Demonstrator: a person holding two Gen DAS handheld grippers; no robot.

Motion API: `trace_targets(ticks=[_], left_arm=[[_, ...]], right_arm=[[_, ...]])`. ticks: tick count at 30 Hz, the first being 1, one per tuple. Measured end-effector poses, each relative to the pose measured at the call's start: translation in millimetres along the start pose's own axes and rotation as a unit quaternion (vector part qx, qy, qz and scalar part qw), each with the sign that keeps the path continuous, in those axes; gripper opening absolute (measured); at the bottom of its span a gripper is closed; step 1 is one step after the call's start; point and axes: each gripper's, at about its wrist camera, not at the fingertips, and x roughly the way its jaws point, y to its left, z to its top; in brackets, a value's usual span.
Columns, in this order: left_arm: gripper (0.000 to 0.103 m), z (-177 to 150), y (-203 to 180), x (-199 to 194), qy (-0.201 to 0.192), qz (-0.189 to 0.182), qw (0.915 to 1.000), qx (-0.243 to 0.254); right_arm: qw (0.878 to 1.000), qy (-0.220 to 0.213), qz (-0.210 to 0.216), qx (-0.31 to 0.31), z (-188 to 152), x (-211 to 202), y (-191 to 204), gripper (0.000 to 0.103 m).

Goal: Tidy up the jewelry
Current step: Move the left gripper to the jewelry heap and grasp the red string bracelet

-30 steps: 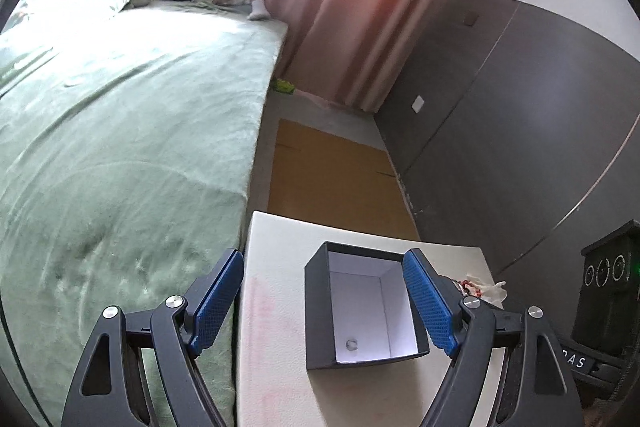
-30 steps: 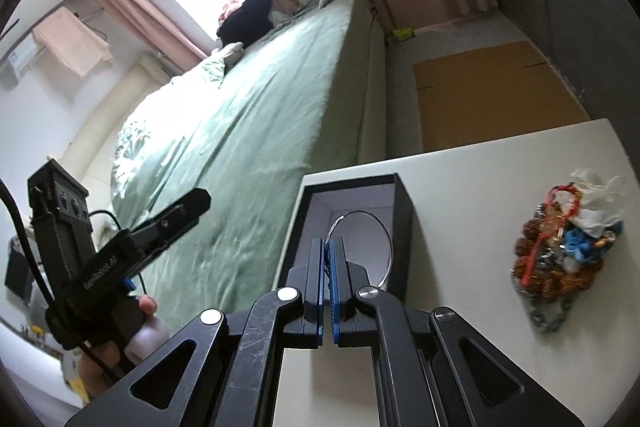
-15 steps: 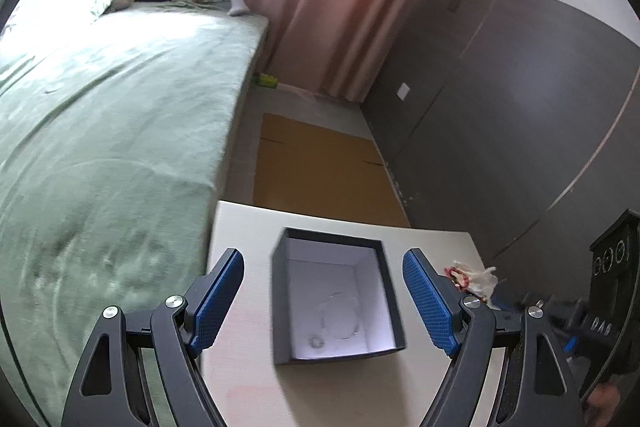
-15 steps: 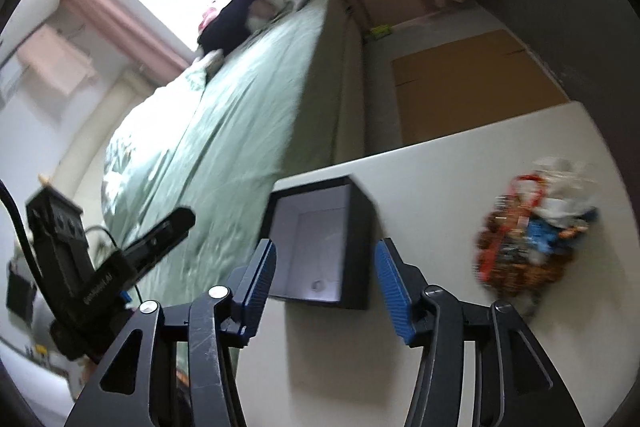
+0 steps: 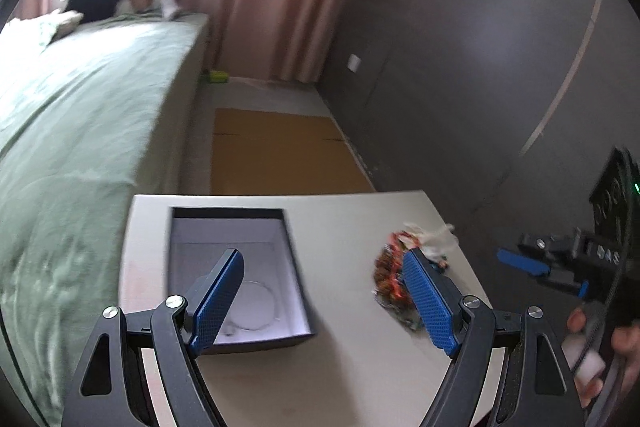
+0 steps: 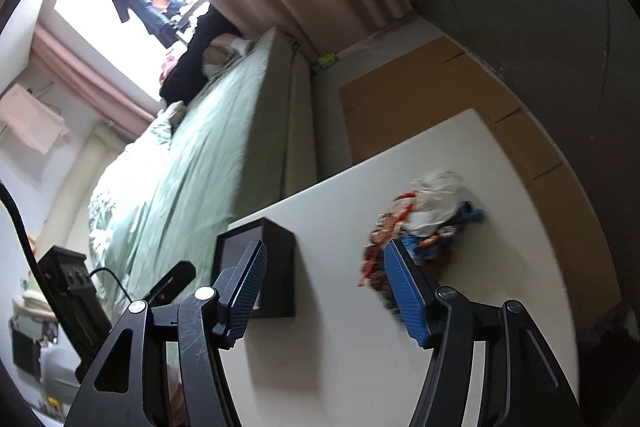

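A: Left wrist view: what sits between the jaws?

B: The left gripper (image 5: 322, 301) has its jaws wide apart, holding nothing. Just behind the left jaw lies the open dark box (image 5: 240, 267) with its white lining, and a thin silver bangle (image 5: 256, 305) rests flat on the box floor, partly hidden by that jaw's blue pad. A small ring-like piece lies beside it (too blurred to name).

A: And by the other jaw?

B: The jewelry pile (image 5: 390, 277), a tangle of red, brown and blue beads with a crumpled clear bag on top, lies on the pale surface (image 5: 348, 367) just behind the right jaw, well apart from the box.

A: Does the right wrist view agree?

B: Yes. The right gripper (image 6: 324, 291) also has its jaws spread and empty. Its left jaw overlaps the box (image 6: 276, 267), seen from its outer side, so the inside is hidden; its right jaw overlaps the near edge of the jewelry pile (image 6: 420, 227). Bare surface (image 6: 332, 367) shows between the jaws.

A: Anything beyond?

B: A bed (image 5: 72, 131) with a green cover past the left jaw, and flat cardboard (image 5: 276, 159) on the floor ahead.
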Motion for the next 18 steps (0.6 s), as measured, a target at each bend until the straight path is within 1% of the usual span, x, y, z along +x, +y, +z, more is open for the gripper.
trace_targets(ticks=[3, 5, 9, 10, 15, 18], left_arm=[[0.082, -2.9, -15.6, 10.4, 0.005, -0.007, 0.9998, 0.018], [0.081, -4.3, -23.2, 17.2, 0.01, -0.013, 0.9996, 0.023], [0.069, -7.5, -37.8, 30.1, 0.021, -0.027, 0.9989, 0.033], [0.065, -7.6, -42.8, 33.5, 0.026, -0.027, 0.9985, 0.039], [0.051, -6.6, -65.5, 48.9, 0.046, -0.034, 0.9961, 0.067], [0.042, -3.5, -79.3, 61.7, 0.058, -0.03, 0.9937, 0.091]], right_arm=[[1.0, 0.002, -0.016, 0.011, 1.8, -3.4, -13.8, 0.062], [1.0, 0.002, -0.019, 0.024, 3.0, -7.1, -25.1, 0.062], [0.999, 0.003, -0.016, 0.052, 6.5, -11.2, -44.1, 0.062], [0.998, 0.004, -0.016, 0.054, 7.7, -10.6, -44.3, 0.062], [0.997, 0.004, -0.015, 0.077, 16.1, -15.7, -61.2, 0.062], [0.996, -0.001, -0.013, 0.091, 18.8, -21.1, -72.8, 0.062]])
